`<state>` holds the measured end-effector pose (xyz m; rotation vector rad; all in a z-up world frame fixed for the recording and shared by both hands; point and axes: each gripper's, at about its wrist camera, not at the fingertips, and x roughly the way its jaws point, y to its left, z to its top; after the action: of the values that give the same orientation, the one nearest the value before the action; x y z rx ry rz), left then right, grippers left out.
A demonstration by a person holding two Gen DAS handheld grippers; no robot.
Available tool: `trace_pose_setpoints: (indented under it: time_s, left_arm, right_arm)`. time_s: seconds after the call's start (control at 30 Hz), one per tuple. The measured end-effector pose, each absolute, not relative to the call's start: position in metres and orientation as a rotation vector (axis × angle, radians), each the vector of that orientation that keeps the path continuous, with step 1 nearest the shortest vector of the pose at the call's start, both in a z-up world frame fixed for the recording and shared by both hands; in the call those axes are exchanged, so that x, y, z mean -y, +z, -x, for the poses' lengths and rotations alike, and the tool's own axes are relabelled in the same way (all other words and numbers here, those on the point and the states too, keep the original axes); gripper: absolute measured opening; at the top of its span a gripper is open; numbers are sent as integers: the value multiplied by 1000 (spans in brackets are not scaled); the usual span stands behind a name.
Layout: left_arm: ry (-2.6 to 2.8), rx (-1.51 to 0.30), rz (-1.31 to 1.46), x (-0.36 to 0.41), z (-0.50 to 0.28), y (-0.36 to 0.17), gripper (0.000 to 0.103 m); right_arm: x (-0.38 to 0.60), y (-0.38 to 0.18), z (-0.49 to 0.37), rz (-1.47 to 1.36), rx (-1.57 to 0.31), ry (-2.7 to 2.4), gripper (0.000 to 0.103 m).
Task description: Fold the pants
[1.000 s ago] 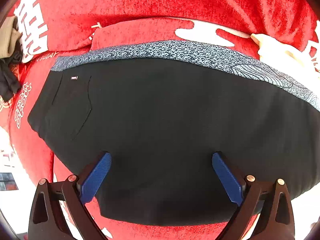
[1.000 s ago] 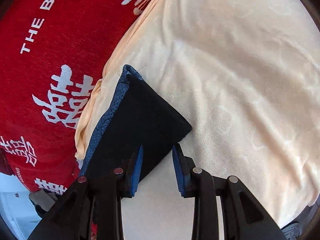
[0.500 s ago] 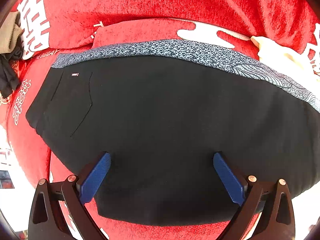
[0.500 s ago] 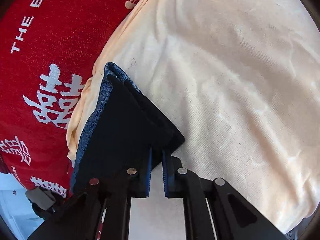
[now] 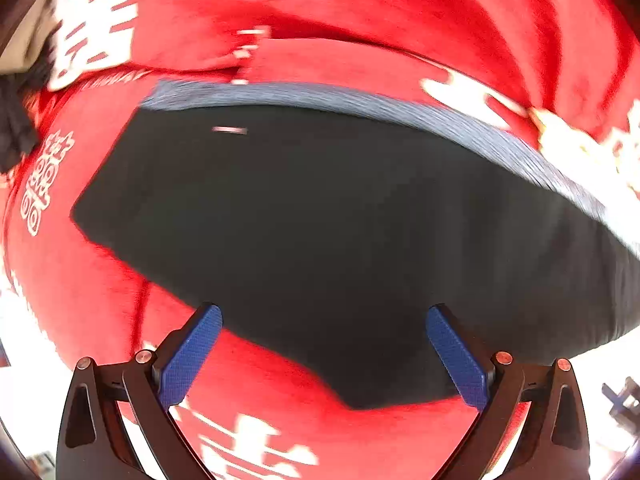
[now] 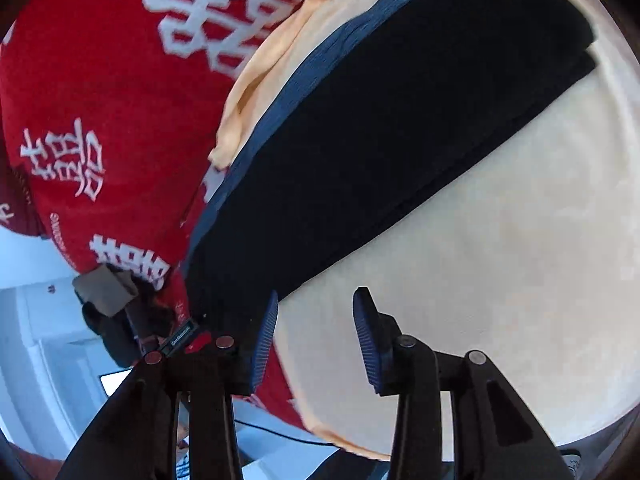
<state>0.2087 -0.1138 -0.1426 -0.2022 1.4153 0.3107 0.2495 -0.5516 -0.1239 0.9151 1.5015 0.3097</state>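
The black pants [image 5: 340, 220] lie flat on the red blanket, with a blue-grey patterned stripe [image 5: 360, 100] along their far edge. My left gripper [image 5: 324, 352] hovers open above their near edge, blue pads wide apart and holding nothing. In the right wrist view the pants [image 6: 380, 140] show as a long folded black band with a blue edge, running from the cream cloth down to the red blanket. My right gripper [image 6: 316, 340] is pulled back from their lower edge over the cream cloth; its jaws are opening and nothing is between them.
A red blanket with white characters [image 5: 360, 20] [image 6: 100, 100] covers the surface. A cream cloth [image 6: 500, 260] lies under the pants' leg end. A grey and black bundle [image 6: 108, 296] sits at the blanket's edge, and dark clothing [image 5: 16, 132] at far left.
My right gripper closed near the pant corner, then let go and drew back, so much more of the pants shows. The left gripper shifted toward the pants' lower left edge; its view is blurred.
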Motion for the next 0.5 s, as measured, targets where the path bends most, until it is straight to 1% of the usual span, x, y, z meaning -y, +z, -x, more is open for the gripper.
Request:
trace_pose_setpoints:
  time_s: [0.07, 0.2, 0.27, 0.37, 0.5]
  left_arm:
    - [340, -1406, 202, 86, -210, -139, 103]
    - [384, -1323, 76, 26, -228, -132, 103]
    - [392, -1314, 39, 2, -237, -142, 103]
    - [439, -1375, -35, -38, -245, -188, 103]
    - [365, -1326, 73, -57, -232, -199, 103]
  right_arm:
    - [507, -134, -246, -957, -1528, 385, 43]
    - [412, -163, -241, -1073, -1576, 504, 43]
    - [373, -178, -242, -1089, -1596, 521, 43]
    - [333, -196, -243, -1124, -1601, 523, 43]
    - [310, -214, -240, -1143, -1617, 465, 43]
